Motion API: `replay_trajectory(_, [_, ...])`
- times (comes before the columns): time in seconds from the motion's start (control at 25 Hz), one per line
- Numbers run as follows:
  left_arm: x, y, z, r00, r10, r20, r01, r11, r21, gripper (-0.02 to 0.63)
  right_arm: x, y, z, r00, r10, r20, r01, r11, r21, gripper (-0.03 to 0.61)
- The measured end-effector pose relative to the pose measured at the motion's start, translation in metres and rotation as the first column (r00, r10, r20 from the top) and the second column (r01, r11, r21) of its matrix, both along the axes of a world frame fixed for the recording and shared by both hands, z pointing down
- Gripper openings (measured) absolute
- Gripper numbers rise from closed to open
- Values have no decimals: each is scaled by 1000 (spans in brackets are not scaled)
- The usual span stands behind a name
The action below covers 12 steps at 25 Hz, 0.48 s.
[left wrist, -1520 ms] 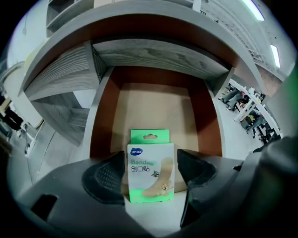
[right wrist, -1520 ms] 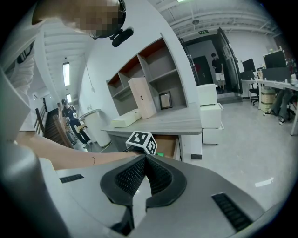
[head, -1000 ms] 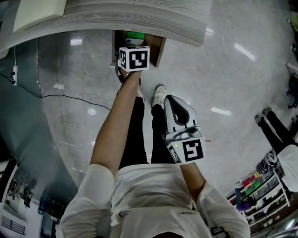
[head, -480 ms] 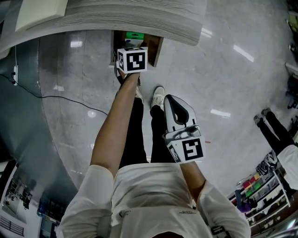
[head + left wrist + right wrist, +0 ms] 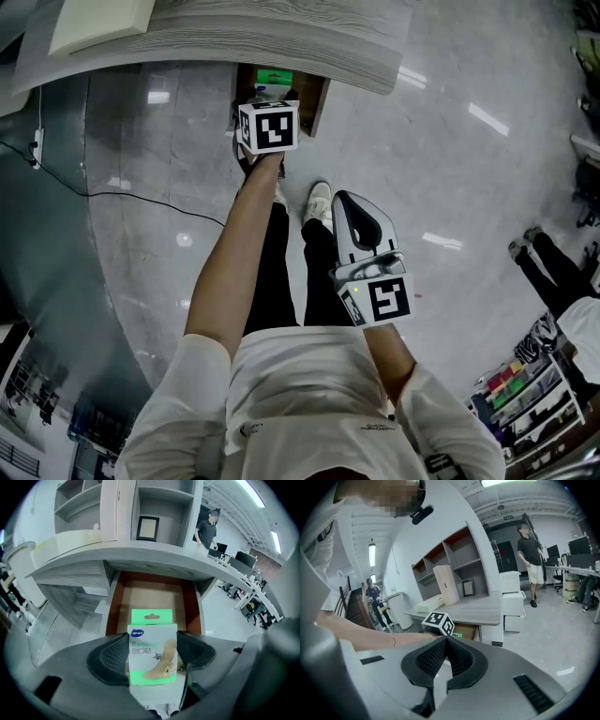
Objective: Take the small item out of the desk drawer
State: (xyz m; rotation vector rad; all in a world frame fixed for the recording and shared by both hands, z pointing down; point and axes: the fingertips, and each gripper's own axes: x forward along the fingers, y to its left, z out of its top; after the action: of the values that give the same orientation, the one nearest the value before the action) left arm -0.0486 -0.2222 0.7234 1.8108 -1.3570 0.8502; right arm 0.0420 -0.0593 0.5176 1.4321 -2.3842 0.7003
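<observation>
"Bandag" and "创口贴" on the bandage box (image 5: pixel 153 653)

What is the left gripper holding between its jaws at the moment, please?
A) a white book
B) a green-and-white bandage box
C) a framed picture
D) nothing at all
B: in the left gripper view, the left gripper has its two pads pressed on either side of the bandage box, which stands upright in front of the open drawer.
</observation>
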Motion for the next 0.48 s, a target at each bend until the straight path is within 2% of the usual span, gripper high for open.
replay_trajectory(0.48, [-5, 25, -53, 1000, 1, -13, -1, 999, 45, 328, 3, 5, -35, 1000, 14, -15, -13, 999, 31, 28])
